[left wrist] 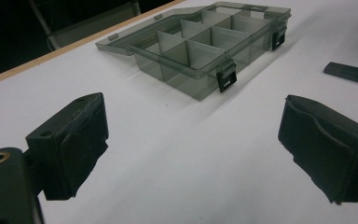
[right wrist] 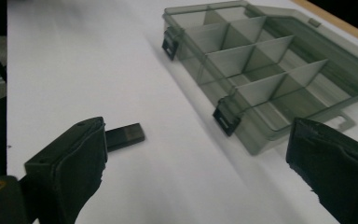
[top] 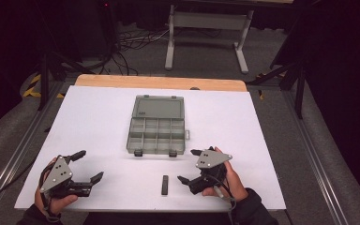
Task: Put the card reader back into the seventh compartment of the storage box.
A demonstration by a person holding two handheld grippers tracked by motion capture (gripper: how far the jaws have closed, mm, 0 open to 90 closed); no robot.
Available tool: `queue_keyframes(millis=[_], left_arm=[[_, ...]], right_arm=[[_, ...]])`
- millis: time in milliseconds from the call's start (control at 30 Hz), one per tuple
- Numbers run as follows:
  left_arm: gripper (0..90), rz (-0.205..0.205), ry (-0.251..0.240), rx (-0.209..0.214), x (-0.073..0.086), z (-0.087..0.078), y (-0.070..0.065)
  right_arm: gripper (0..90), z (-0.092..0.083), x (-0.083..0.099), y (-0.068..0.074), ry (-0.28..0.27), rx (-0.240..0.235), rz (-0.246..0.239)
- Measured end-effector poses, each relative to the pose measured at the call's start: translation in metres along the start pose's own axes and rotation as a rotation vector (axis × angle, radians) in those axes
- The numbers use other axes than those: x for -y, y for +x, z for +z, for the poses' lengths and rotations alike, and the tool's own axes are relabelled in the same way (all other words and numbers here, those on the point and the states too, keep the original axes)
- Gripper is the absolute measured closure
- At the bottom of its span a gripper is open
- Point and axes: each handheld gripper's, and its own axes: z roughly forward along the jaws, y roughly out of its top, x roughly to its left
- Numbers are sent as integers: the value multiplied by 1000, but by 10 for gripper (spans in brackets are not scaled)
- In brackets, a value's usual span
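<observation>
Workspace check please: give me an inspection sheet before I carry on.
Surface: white table, wooden strip at far edge.
Job's things: compartment box open, lid flat, cells look empty; small black bar lies on the table near the front edge.
Clutter: nothing seen.
Grippers: left hand-held gripper open, nothing between its jaws; right hand-held gripper open, beside the bar.
Cables: bundle on floor beyond table.
Surroundings: grey table frame, dark room.

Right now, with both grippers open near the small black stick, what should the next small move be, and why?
Probably the right gripper should ease left until its fingers straddle the small black stick, then close. Both grippers are open and hold nothing, the stick lies flat on the table just beside the right one, and the compartment box sits open behind it. The left gripper is farther away.
</observation>
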Motion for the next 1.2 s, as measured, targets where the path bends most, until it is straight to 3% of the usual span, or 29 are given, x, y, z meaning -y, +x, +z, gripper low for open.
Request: queue_keyframes(millis=[433,767,967,1200], left_arm=[[82,16,15,0,2,0,-2],[81,21,21,7,3,1,-3],[81,22,23,8,3,1,-3],[81,27,27,9,3,1,-3]], right_arm=[[52,30,0,18,84,-135,-36],[57,56,-1,35,173,-226,-100],[105,66,0,34,212,-245,-117],[170,72,-2,26,217,-290,-98]])
